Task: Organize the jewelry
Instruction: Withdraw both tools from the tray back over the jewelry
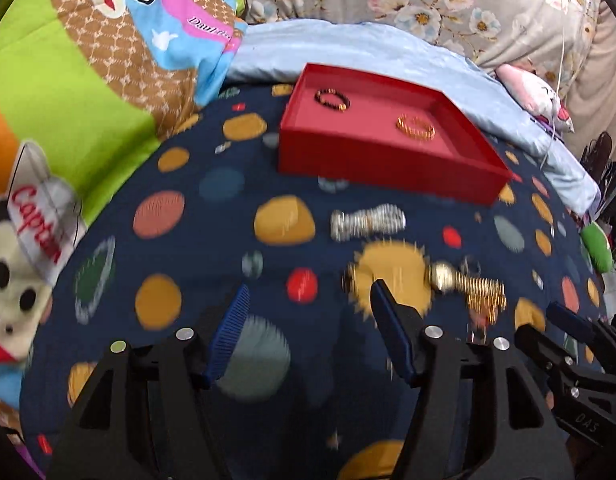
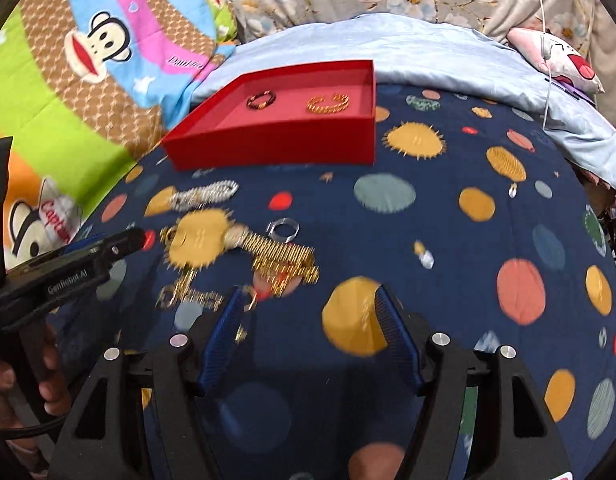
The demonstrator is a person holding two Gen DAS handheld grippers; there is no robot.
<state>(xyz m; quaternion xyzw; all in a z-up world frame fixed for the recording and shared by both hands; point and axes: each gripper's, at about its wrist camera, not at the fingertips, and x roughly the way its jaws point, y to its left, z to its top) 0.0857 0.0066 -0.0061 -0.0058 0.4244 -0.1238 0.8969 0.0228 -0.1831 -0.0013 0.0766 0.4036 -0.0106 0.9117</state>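
Jewelry [image 2: 284, 258] lies on the bed before the red box [image 2: 276, 142]; both tools, left [image 1: 308, 304] and right [image 2: 308, 304], hover above it, spread wide, gripping nothing.

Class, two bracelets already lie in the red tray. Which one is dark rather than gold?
The dark beaded bracelet, toward the tray's left end. The other, to its right, is the gold bracelet.
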